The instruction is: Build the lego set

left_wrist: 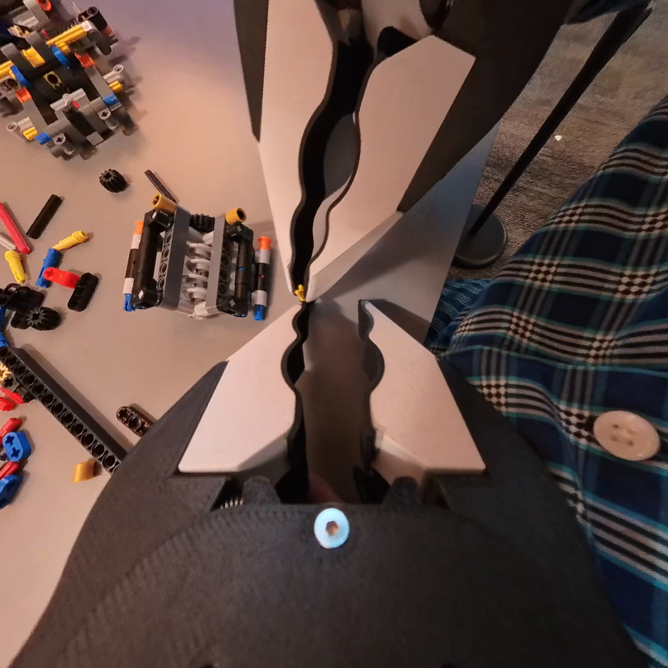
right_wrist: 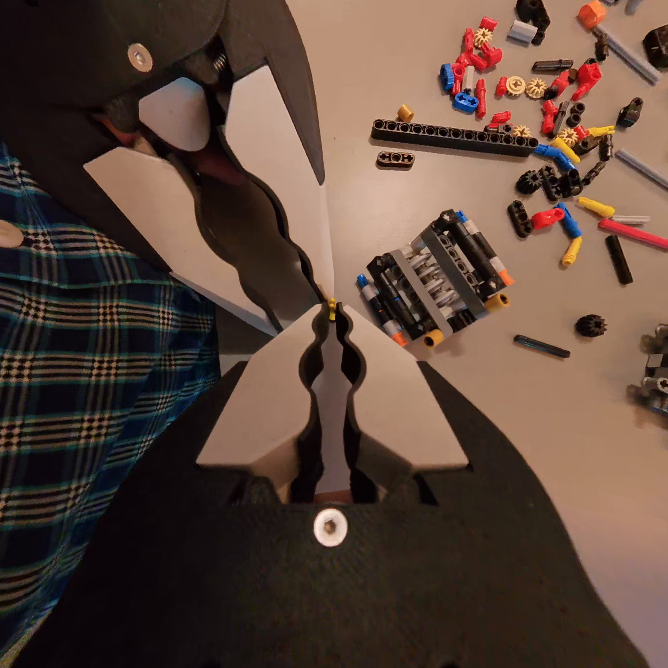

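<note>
A tiny yellow lego piece (right_wrist: 332, 310) is pinched at the tips of my right gripper (right_wrist: 332, 311), which is shut on it above the table's near edge. In the left wrist view the right gripper (left_wrist: 300, 294) comes down from the top with the yellow piece (left_wrist: 299, 291) at its tips. My left gripper (left_wrist: 334, 305) is open; its left fingertip (left_wrist: 303, 311) meets the yellow piece tip to tip. A black and grey engine block subassembly (left_wrist: 195, 260) (right_wrist: 433, 278) stands on the table beside both grippers.
A larger chassis assembly (left_wrist: 54, 79) stands at the far left. A long black beam (right_wrist: 452, 137), a black gear (right_wrist: 590, 325), a black axle (right_wrist: 541, 346) and several loose red, blue and yellow pieces (right_wrist: 564, 213) lie around. A person's plaid shirt (left_wrist: 560, 325) borders the table edge.
</note>
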A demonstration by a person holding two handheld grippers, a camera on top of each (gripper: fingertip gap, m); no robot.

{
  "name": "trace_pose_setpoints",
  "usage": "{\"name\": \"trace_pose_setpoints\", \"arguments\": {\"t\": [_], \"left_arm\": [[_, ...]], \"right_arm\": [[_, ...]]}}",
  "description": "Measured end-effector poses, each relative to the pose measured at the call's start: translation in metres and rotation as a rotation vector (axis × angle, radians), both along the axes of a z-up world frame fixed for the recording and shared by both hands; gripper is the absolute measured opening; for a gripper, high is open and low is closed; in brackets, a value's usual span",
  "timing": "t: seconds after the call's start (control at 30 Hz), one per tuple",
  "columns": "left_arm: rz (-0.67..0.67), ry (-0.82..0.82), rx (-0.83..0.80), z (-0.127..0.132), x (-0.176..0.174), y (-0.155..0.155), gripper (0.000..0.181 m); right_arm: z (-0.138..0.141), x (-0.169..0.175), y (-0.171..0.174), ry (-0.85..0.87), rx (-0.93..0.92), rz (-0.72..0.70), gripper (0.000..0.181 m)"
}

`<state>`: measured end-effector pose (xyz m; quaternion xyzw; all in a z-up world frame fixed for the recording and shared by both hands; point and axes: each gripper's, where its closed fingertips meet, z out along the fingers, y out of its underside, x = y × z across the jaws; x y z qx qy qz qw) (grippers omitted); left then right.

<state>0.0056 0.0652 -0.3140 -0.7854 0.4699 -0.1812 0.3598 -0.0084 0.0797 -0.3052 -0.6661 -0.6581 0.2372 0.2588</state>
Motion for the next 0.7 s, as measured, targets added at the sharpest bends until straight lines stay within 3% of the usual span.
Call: {"name": "trace_pose_setpoints", "arguments": {"t": [0.03,0.7], "left_arm": [[-0.001,0.000,0.000,0.000,0.000,0.000,0.025],[0.044,0.098,0.116,0.000,0.007,0.010,0.007]], "right_arm": [[0.000,0.000,0.000,0.009,0.000,0.004,0.001],[0.000,0.011,-0.002,0.168,-0.007,-0.021,0.001]]}}
